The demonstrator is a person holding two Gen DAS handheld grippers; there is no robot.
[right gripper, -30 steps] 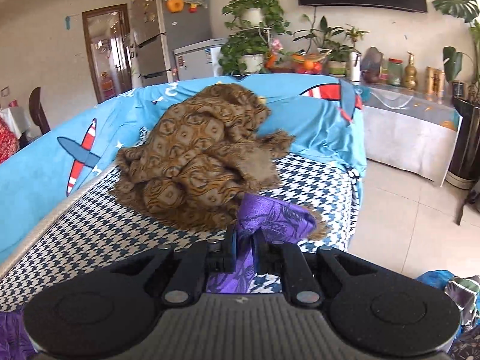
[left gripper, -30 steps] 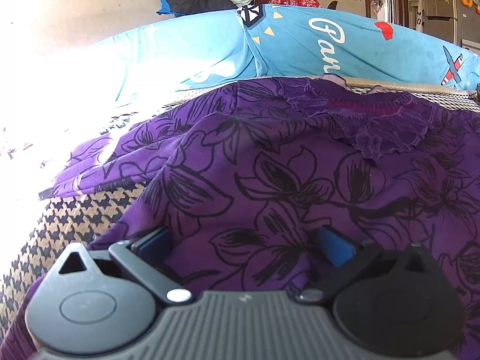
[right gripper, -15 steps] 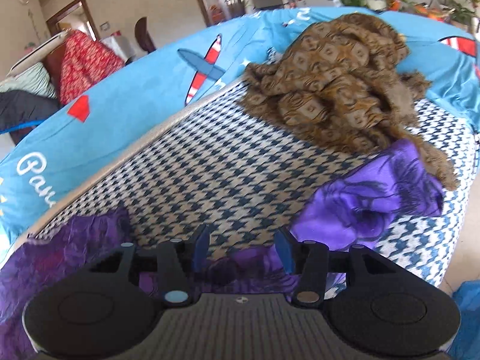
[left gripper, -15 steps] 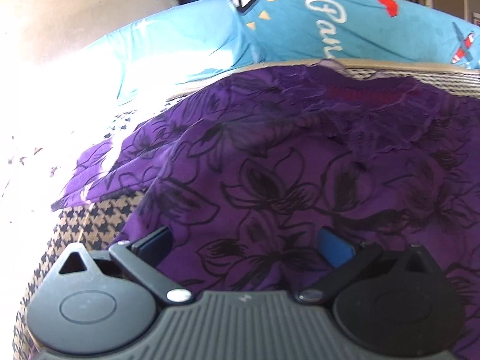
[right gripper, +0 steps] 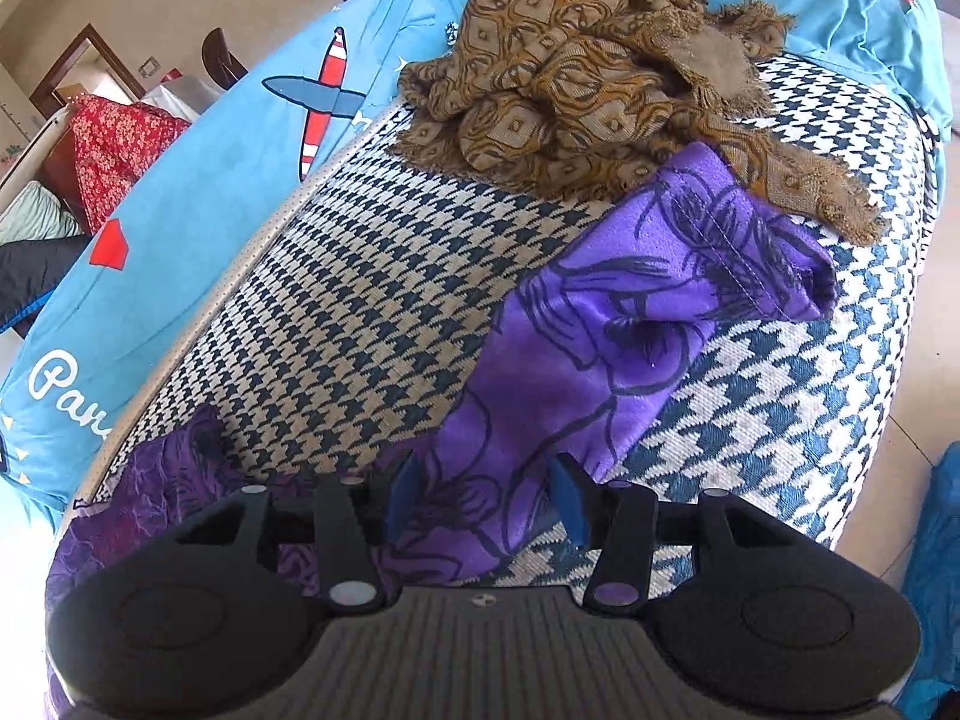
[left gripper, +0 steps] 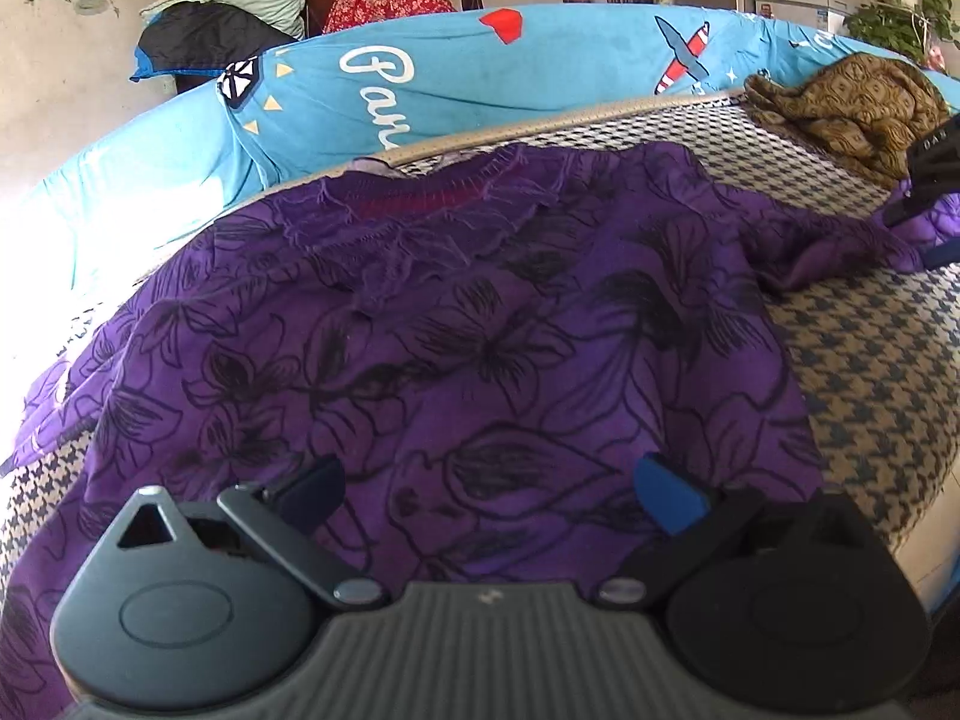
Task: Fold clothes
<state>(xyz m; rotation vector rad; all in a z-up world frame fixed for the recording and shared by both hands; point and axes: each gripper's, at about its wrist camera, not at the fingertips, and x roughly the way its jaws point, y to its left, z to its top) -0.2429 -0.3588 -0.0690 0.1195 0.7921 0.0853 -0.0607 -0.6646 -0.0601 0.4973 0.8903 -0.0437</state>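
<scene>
The left gripper [left gripper: 489, 483] has its jaws wide apart, holding nothing, low over the body of the purple floral top [left gripper: 456, 324]; the right gripper [right gripper: 483, 495] also has jaws apart, with the top's sleeve [right gripper: 630, 324] running between them, not pinched. The top lies spread flat, neckline toward 12 o'clock, on the houndstooth sofa seat [left gripper: 870, 360]; the sleeve stretches out toward 1 o'clock, its cuff near the brown crumpled cloth [right gripper: 588, 78]. I see no fold in it; folding sleeves and body is left, I judge. Both grippers point forward, slightly down.
</scene>
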